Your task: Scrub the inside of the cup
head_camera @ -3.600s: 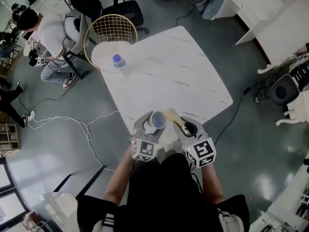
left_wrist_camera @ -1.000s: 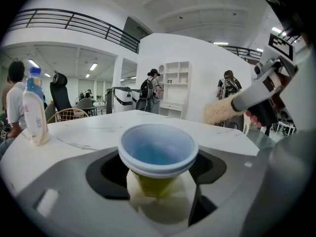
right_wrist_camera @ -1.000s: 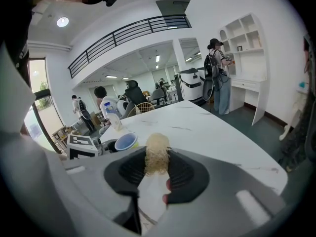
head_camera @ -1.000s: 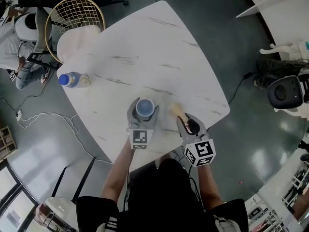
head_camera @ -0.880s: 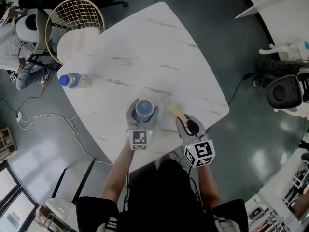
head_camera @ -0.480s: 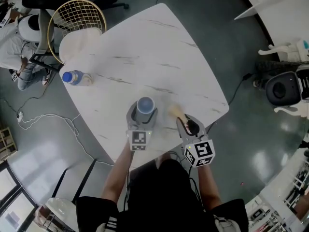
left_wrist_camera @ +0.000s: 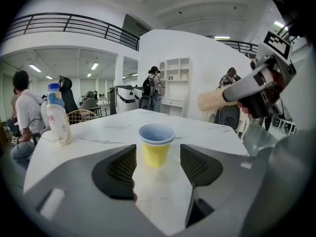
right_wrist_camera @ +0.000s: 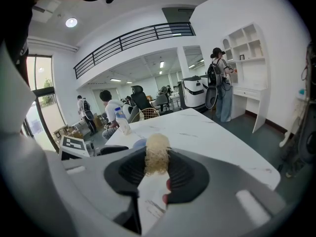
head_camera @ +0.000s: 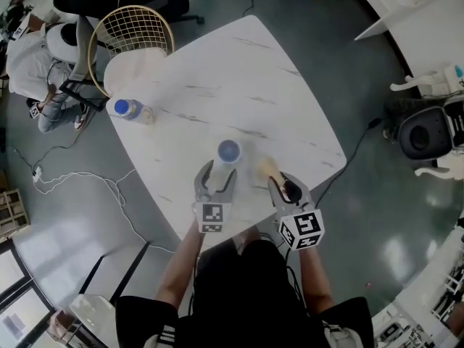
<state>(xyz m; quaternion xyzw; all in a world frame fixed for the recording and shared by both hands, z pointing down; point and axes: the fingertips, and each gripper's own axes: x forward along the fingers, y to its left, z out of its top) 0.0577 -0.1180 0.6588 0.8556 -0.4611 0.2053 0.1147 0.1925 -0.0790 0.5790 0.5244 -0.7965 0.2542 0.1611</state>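
Marble table (head_camera: 239, 85), open toward twelve o'clock; left gripper (head_camera: 217, 177) released, jaws just narrowing on nothing, cup (head_camera: 228, 151) beyond; right gripper (head_camera: 281, 185) clenches scrubber (head_camera: 265, 168).

The right gripper (right_wrist_camera: 157, 171) has both jaws closed on a beige, fibrous scrubber (right_wrist_camera: 157, 153), which stands upright between the ribbed black pads and rises above them. Just left of the scrubber, the blue rim of a cup (right_wrist_camera: 139, 143) shows over the left jaw; the cup body is hidden. Beyond lies a white marble-pattern table (right_wrist_camera: 207, 132). A blue-capped bottle (right_wrist_camera: 122, 121) stands upright at its far edge, near a wire-back chair (right_wrist_camera: 148, 113). A seated person (right_wrist_camera: 109, 110) is behind the bottle. A standing person with a backpack (right_wrist_camera: 219, 83) faces white shelving (right_wrist_camera: 247, 48).
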